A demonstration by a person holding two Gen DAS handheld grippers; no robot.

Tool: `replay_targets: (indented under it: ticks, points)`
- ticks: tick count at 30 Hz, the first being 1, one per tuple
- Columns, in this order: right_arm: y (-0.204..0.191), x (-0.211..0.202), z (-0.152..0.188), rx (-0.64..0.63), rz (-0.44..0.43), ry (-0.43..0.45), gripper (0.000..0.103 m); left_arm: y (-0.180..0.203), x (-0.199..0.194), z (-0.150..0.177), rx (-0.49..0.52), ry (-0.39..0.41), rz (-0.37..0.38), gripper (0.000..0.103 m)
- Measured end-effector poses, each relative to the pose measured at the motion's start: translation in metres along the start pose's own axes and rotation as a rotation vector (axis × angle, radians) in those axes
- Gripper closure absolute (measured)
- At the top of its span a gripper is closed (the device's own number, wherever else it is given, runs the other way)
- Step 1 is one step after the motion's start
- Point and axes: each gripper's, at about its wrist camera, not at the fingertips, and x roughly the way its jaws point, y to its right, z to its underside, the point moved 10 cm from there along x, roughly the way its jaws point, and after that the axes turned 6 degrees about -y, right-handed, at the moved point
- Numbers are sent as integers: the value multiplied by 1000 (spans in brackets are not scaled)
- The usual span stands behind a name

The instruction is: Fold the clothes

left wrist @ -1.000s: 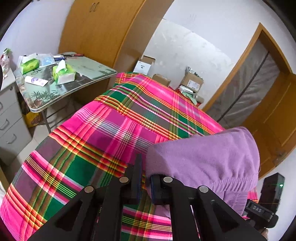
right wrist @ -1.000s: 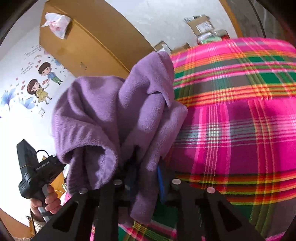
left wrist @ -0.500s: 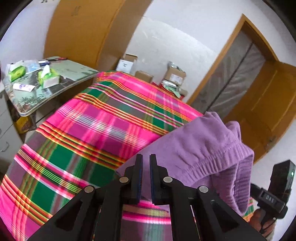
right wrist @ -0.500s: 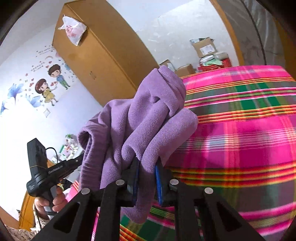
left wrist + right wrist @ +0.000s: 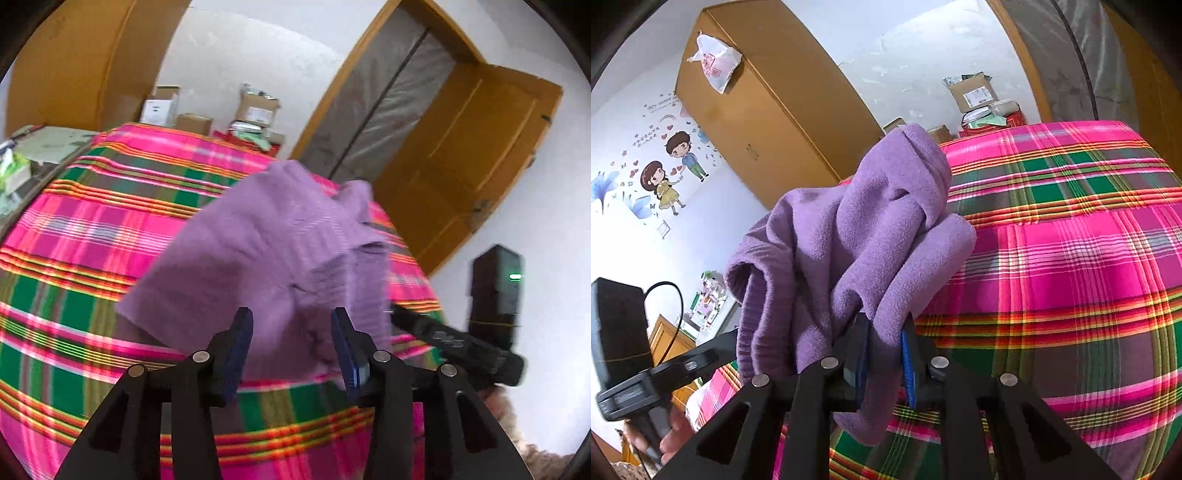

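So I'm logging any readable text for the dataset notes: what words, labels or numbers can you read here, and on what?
None can be read for certain.
Wall sticker lettering above the cartoon couple: too small.
Box label: printed, too small.
Right gripper body: raised marking, blurred.
Left gripper body: marking, too small.
Boxes by the wall: labels blurred.
Bag on the wardrobe: pink print, unreadable.
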Motion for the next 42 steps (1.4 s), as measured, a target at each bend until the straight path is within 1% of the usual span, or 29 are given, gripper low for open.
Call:
replay_targets:
  ticks: [2,5,8,11,13,15,16,18,19,20,21,26,32,36,42]
  points:
    - [1,0,1,6,3,-1,86,12,0,5,29,-13,16,43]
    - [-1,0,2,-2,7,2,86,29,2,15,75,-28,13,42]
    - [-3,-1,3,-3,4,7,86,37,12,24,114,-60,-12,42]
    - [-4,-2,3,-3,1,9,86,33,24,27,85,-92,-37,42]
    - [-3,-2,3,-4,-1,8,86,27,28,25,56,-96,-63,42]
    - [-3,-1,4,-4,-2,8,86,21,30,22,21,-89,-61,43]
    - [-3,-1,4,-5,-3,7,86,18,30,20,6,-85,-61,45]
    - [-1,-1,4,-3,-5,5,86,15,29,17,1,-74,-64,68]
    - [0,-1,4,0,-8,5,86,14,29,15,4,-76,-66,74]
    - [0,-2,4,0,-10,6,86,12,28,14,1,-74,-63,87]
    - [0,-5,3,-3,-10,9,86,11,27,13,-3,-71,-61,90]
    - [1,-16,0,-15,-10,25,86,3,19,6,-26,-39,-50,91]
    - [2,-30,-3,-31,-9,44,87,-6,-14,-23,-39,89,-43,91]
    - [7,-43,-6,-31,6,64,87,-14,-33,-41,-54,150,-45,92]
    - [26,-67,-11,-7,61,103,87,-24,-39,-49,-71,178,-71,91]
